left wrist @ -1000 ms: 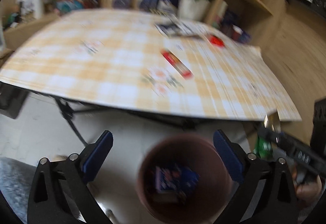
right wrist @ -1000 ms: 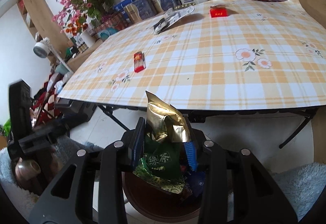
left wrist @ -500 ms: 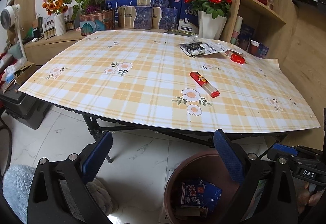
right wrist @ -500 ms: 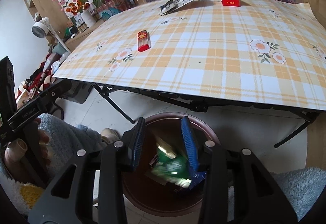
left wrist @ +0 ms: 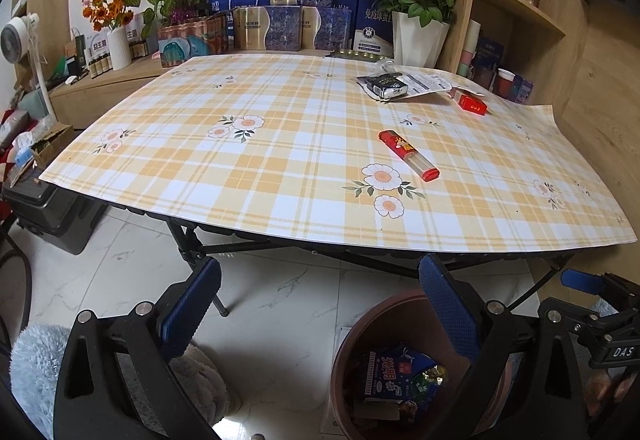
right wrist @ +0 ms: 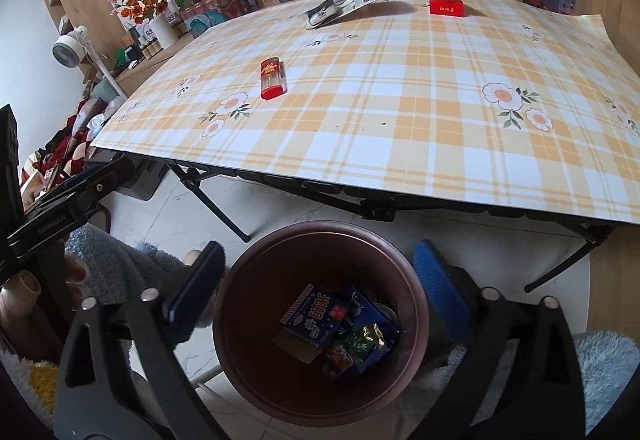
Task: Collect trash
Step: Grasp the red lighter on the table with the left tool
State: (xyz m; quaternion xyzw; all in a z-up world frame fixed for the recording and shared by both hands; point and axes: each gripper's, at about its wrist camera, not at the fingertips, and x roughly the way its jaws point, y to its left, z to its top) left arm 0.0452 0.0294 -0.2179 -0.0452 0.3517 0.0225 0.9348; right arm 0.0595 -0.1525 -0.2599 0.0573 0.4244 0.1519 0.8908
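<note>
A brown round bin [right wrist: 320, 324] stands on the floor in front of the table; it also shows in the left wrist view [left wrist: 360, 352]. Inside lie a blue snack packet [right wrist: 316, 316] and a green-gold tea bag [right wrist: 360, 340]. My right gripper [right wrist: 316, 280] is open and empty above the bin. My left gripper [left wrist: 320, 300] is open and empty, to the bin's left. On the checked tablecloth [left wrist: 280, 144] lie a red lighter [left wrist: 408, 155], a red cigarette pack [left wrist: 472, 104] and a black-and-white wrapper pile [left wrist: 396, 84].
Folding table legs [left wrist: 192, 248] stand behind the bin. A white pot of red roses [left wrist: 416, 36], boxes and shelves line the back. A black case [left wrist: 52, 208] sits on the floor at left. A fluffy blue rug [right wrist: 600, 372] lies beside the bin.
My right gripper opened and dropped the green-gold tea bag into the bin. My left gripper tilted up and shifted left, so the bin moved to its lower right.
</note>
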